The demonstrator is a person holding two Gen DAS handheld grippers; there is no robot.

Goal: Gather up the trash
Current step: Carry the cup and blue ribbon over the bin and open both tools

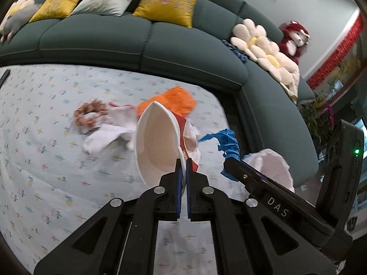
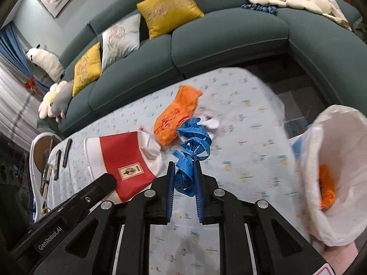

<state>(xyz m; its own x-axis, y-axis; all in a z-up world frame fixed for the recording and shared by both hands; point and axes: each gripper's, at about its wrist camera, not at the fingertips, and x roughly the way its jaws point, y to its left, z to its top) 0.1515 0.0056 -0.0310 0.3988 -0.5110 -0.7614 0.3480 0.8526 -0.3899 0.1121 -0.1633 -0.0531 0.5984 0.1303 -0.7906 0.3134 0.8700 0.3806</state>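
My left gripper (image 1: 183, 163) is shut on the rim of a squashed paper cup (image 1: 158, 142), white inside and red and white outside, held up above the flowered tablecloth (image 1: 57, 137). In the right wrist view the same cup (image 2: 123, 158) hangs from the left gripper (image 2: 110, 180) at lower left. My right gripper (image 2: 184, 167) is shut on a tangled blue tape measure (image 2: 193, 142), lifted off the cloth. The tape measure (image 1: 228, 141) also shows to the right of the cup. A white trash bag (image 2: 339, 160) gapes at the right with something orange (image 2: 326, 188) inside.
An orange cloth (image 2: 176, 116), a white cloth (image 1: 107, 133) and a brown scrunchie (image 1: 90, 113) lie on the table. A dark green corner sofa (image 1: 183, 45) with cushions and plush toys wraps around behind it. Dark remotes (image 2: 66, 152) lie at the table's left end.
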